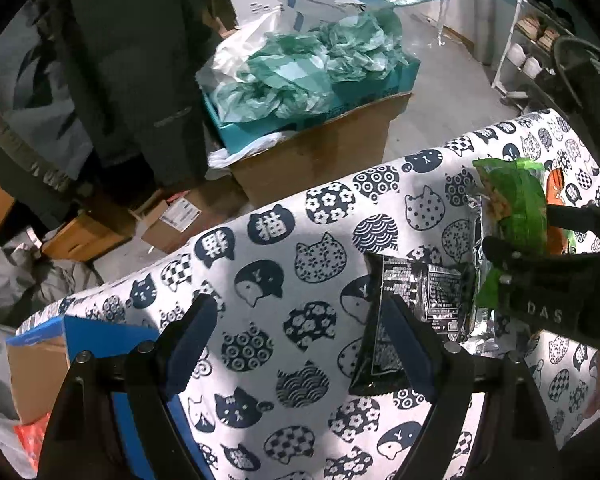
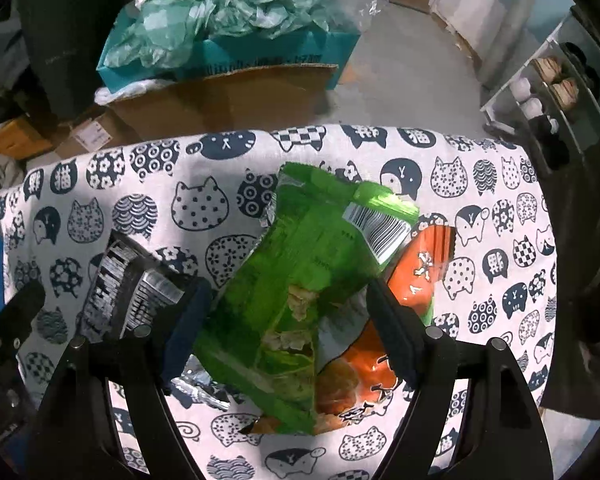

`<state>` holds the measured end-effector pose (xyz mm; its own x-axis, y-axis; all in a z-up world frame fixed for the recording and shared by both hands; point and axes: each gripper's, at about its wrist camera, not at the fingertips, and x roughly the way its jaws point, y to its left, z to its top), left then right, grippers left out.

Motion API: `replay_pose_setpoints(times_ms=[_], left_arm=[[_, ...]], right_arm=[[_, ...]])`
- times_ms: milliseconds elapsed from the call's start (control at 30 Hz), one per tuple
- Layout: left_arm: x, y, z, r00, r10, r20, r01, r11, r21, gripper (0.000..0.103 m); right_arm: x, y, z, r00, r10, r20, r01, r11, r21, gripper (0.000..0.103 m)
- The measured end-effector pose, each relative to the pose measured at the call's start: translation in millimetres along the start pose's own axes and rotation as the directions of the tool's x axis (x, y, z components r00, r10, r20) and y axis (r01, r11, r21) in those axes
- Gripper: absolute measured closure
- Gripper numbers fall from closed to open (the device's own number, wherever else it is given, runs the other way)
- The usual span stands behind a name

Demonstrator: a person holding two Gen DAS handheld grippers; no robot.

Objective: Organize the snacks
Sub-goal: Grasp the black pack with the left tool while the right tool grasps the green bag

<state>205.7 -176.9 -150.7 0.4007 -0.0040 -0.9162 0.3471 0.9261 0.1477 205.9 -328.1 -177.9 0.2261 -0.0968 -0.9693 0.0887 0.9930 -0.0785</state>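
Snacks lie clustered on the cat-print cloth (image 2: 204,208): a green bag (image 2: 300,280) on top of an orange packet (image 2: 420,264), with a black packet (image 1: 412,300) just beside the green bag. The right gripper (image 2: 288,320) hangs over the green bag, jaws apart and straddling it. The left gripper (image 1: 300,344) stands spread, its one finger (image 1: 408,344) over the black packet. Beyond the cloth, a cardboard box (image 1: 320,152) bears a teal box (image 2: 260,56) full of crumpled green plastic (image 1: 300,68). Only the left view shows a blue box (image 1: 100,336) at the cloth's edge.

bare cat-print cloth (image 1: 284,240) open at left, black packet (image 1: 412,300), green bag (image 2: 300,280) crowding right, blue box (image 1: 100,344) at left edge
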Motion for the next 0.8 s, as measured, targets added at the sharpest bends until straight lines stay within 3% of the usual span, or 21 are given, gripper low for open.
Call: replay_pose_setpoints(times_ms=[33,133,200,333,567,800], left_arm=[[1,0,0,1.000,0.001,-0.001,-0.001,1.000,0.000,0.017],[8,-3,-1,1.000,-0.020,-0.017,0.020,1.000,-0.012,0.017],[13,-5,-2,0.998,-0.049,-0.033,0.048,0.999,-0.022,0.017],[21,-11,-1,0.993,-0.105,-0.063,0.102,0.994,-0.045,0.017],[29,-30,-3,0.979,-0.185,-0.080,0.179,0.981,-0.079,0.015],[38,-55,-9,0.988,-0.124,-0.092,0.127,0.992,0.028,0.015]], right_arm=[[1,0,-1,1.000,0.006,-0.003,-0.006,1.000,-0.014,0.028],[2,-4,-7,1.000,0.023,-0.011,-0.024,0.998,-0.059,0.053],[-1,-9,-13,0.999,0.040,-0.010,-0.041,0.997,-0.072,0.058],[-8,-21,-23,0.996,0.095,0.004,-0.094,0.993,-0.076,0.061],[-28,-27,-35,0.993,0.110,0.053,-0.104,0.989,-0.104,0.061],[-36,-30,-42,0.989,0.139,0.052,-0.133,0.985,-0.106,0.061]])
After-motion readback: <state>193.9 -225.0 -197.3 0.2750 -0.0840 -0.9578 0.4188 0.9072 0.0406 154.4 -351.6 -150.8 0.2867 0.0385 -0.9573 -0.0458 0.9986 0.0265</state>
